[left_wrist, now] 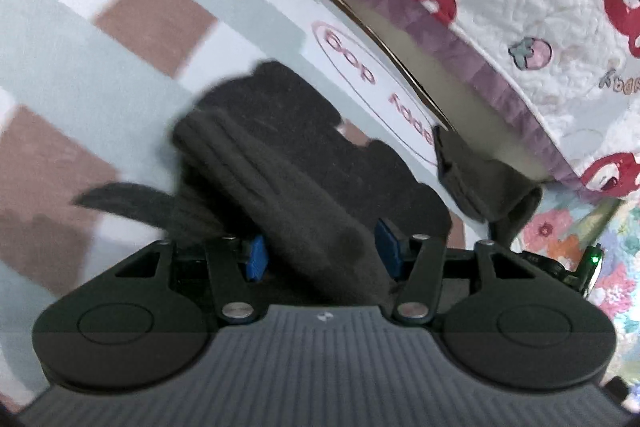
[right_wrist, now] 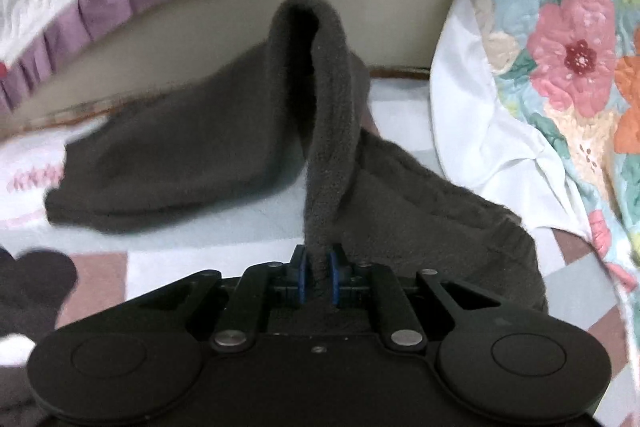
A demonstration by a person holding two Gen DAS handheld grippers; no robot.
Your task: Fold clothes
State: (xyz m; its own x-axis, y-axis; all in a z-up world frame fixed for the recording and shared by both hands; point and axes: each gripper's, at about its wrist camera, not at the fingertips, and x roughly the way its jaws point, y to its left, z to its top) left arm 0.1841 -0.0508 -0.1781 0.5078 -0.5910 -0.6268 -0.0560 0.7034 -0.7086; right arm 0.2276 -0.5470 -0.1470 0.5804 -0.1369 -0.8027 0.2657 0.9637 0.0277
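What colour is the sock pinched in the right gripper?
Dark grey-brown sock, clearest in the right wrist view, clamped in the right gripper.

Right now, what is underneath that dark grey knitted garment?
Under the dark grey knitted garment lies a checked bedsheet in pale green, white and brown squares. The right gripper pinches a raised fold of it. Whatever the sheet's pattern does beneath the cloth is covered.

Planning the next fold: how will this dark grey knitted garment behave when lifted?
Likely floppy: the dark grey knitted garment droops in a loop from the right tool. Probably light, bunching into a thin pinch. Its fuzzy knit looks unlikely to slip.
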